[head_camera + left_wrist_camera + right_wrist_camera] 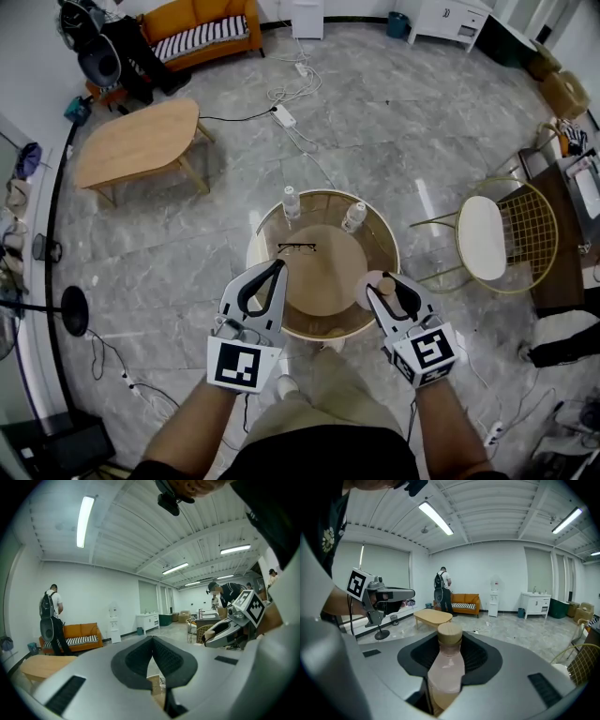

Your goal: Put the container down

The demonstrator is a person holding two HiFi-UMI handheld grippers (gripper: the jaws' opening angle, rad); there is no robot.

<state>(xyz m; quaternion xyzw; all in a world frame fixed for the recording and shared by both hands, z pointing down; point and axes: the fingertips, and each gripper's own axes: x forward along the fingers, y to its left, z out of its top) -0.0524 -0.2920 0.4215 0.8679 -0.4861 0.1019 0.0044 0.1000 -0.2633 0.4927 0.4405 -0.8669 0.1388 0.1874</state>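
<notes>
The container is a pale pink bottle [445,670] with a round wooden cap [449,632]. My right gripper [450,654] is shut on its body, and the cap sticks out past the jaws. In the head view the cap [379,281] shows at the tip of the right gripper [383,289], held above the near right rim of a round glass table [323,194]. My left gripper [278,269] hovers over the table's near left rim. Its jaws meet at the tips with nothing between them [152,642].
Two clear water bottles [292,202] [354,217] stand at the table's far side, with a pair of glasses [297,247] lying between them and me. A gold wire chair [492,234] is to the right, a wooden coffee table [141,141] far left. Cables cross the floor.
</notes>
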